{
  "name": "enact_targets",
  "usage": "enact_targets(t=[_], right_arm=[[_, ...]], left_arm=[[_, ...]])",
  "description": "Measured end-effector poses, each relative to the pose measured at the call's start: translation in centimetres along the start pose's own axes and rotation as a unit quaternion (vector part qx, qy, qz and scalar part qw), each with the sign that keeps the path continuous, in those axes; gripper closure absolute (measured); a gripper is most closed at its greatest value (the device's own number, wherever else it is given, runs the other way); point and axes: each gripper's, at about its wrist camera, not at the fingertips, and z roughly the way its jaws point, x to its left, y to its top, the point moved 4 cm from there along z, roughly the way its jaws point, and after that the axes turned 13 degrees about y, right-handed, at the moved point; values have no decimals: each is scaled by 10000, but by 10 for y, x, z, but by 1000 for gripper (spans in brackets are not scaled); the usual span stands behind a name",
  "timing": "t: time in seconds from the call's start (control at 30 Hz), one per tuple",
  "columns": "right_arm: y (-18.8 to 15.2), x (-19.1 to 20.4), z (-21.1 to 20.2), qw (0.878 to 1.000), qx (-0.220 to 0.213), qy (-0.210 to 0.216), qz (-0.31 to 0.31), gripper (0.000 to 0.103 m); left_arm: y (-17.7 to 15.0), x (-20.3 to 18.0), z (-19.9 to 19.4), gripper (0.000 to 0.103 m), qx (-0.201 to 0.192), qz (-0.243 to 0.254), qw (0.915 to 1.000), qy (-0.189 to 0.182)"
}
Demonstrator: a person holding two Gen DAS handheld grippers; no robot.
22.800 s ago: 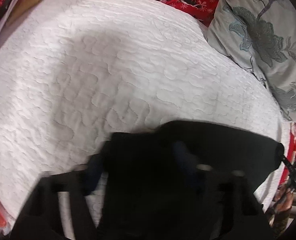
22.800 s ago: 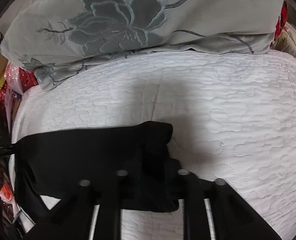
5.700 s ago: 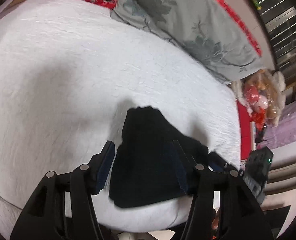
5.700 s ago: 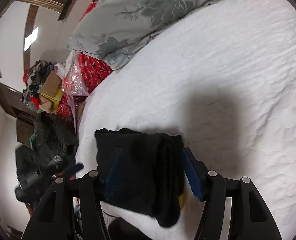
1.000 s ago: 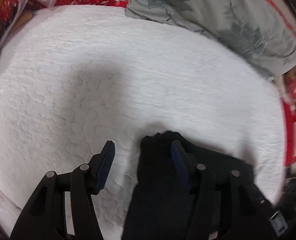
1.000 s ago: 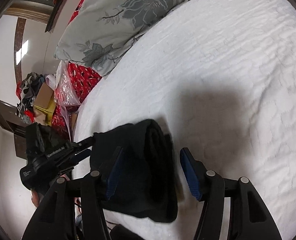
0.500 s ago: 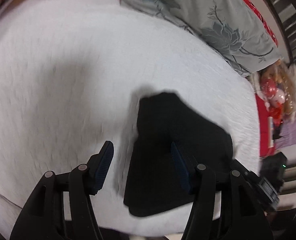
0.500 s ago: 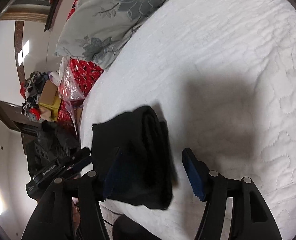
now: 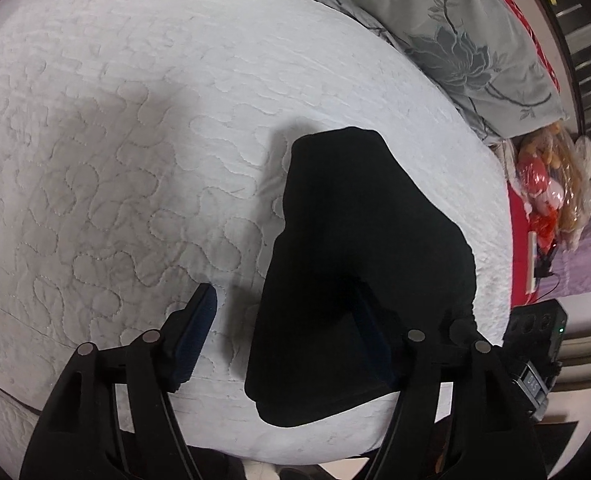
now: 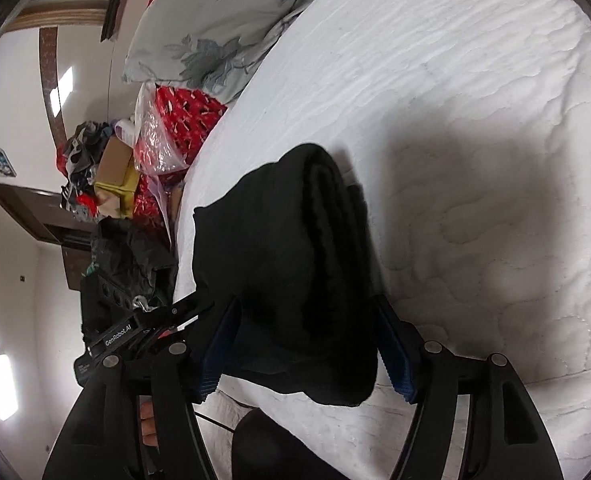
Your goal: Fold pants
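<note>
The black pants (image 9: 355, 240) lie folded into a thick bundle on the white quilted bed (image 9: 115, 140), near its front edge. My left gripper (image 9: 283, 320) is open above the bundle's left edge, with one finger over bare quilt and the other over the cloth. In the right wrist view the folded pants (image 10: 295, 264) show stacked layers. My right gripper (image 10: 307, 344) is open, its jaws straddling the bundle's near end without closing on it. The left gripper's body (image 10: 135, 328) shows at the left of that view.
A grey floral pillow (image 9: 435, 28) lies at the bed's far side. Red patterned bedding and bagged items (image 10: 167, 132) sit past the bed's left end, with a cluttered dark cabinet (image 10: 55, 216). Stuffed toys in plastic (image 9: 551, 196) sit to the right.
Both grippers have shifted slightly over the folded pants. The bundle sits closer in both views. Both grippers stay open and the pants lie still on the bed.
</note>
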Motion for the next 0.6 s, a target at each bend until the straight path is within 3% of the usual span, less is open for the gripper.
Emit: enact_targets(t=[0.33,0.6], right_arm=[[0,-1,2,10000,21,-24,-27,34],[-2,0,3,10000,-16,-12,-18,28]], left_arm=[[-3,-6,5,22,-98,119,9997,166],[-11,-15,5,17,-285,557,9975,315]])
